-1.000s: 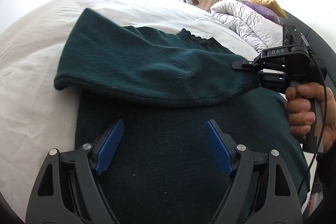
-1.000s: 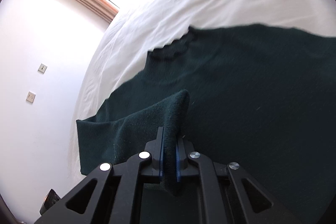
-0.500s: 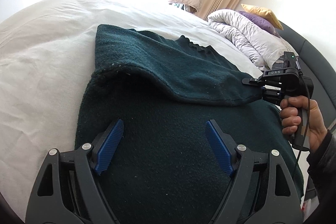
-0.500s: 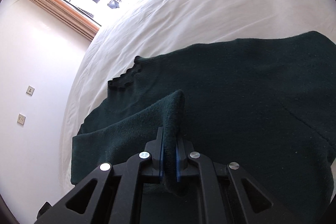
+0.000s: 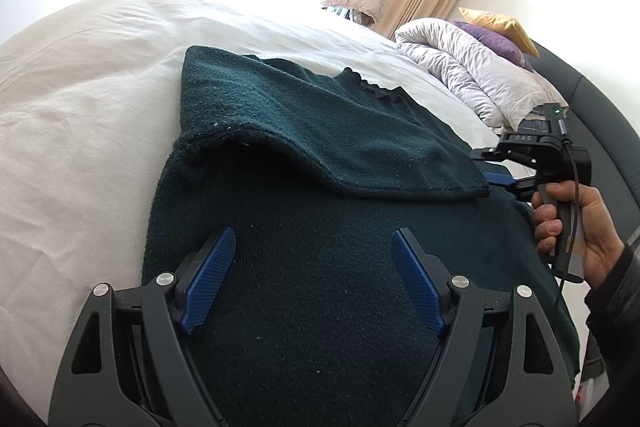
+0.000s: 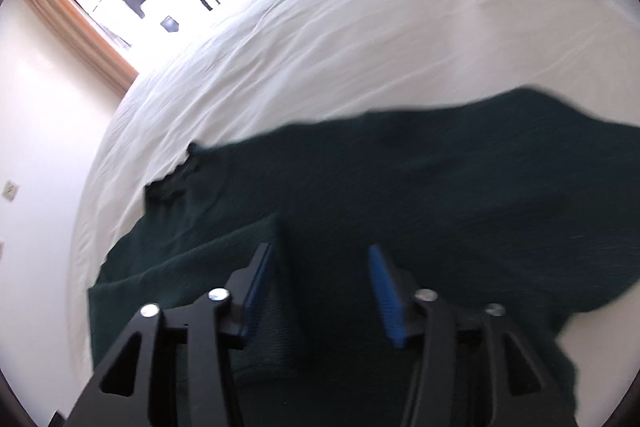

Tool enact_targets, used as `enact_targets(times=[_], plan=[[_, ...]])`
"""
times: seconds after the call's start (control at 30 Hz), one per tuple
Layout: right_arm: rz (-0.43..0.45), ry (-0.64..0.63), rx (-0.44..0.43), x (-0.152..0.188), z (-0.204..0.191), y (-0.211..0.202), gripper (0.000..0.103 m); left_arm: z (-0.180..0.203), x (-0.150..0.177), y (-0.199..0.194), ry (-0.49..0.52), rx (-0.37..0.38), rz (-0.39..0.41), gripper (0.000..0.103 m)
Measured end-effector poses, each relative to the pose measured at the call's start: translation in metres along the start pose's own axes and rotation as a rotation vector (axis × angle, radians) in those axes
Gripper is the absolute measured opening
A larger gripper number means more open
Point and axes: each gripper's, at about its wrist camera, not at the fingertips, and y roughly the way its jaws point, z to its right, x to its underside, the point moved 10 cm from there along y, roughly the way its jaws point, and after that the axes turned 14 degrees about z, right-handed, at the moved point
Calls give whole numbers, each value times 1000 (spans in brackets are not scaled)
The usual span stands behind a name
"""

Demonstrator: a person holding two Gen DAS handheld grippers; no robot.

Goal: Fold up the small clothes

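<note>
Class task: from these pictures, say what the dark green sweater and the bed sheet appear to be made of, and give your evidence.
Dark green sweater: probably a knitted wool or acrylic; matte, fuzzy, flecked with lint, with a scalloped neckline. Bed sheet: likely woven cotton; smooth, off-white, softly creased.

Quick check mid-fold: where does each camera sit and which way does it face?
Left wrist: on the left gripper, jaws wide, facing down over the green sweater toward the window; right gripper and hand show.
Right wrist: on the right gripper, jaws opening beside the sleeve, facing down.
Shared: sweater, white bed, window.
</note>
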Motion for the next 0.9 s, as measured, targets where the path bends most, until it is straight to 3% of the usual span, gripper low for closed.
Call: enact_targets(times=[0.07, 0.13, 0.27, 0.33, 0.4, 0.5, 0.57, 0.67, 0.8, 0.9], plan=[[46, -33, -39, -7, -17, -13, 55, 0, 0, 0, 0, 0, 2, 80], [43, -98, -177, -1, -60, -26, 55, 0, 0, 0, -1, 0, 2, 80], [-84, -139, -423, 41, -129, -26, 47, 1, 0, 0, -1, 0, 1, 80], [-135, -125, -476, 59, -140, -18, 47, 1, 0, 0, -1, 1, 2, 80], [-183, -92, -468, 73, -132, 0, 46, 1, 0, 0, 0, 0, 2, 80], [-211, 39, -439, 72, -98, 26, 0, 1, -1, 0, -1, 1, 2, 80], [-206, 154, -471, 65, -75, 32, 0, 1, -3, -1, -5, 3, 2, 80], [-177, 194, -502, 60, -61, 36, 0, 1, -15, -11, -33, -19, 6, 80], [-138, 221, -559, 63, -57, 40, 0, -2, -75, -32, -94, -19, 141, 80], [-118, 205, -565, 60, -63, 39, 0, 6, -109, -7, 24, -56, 141, 80]])
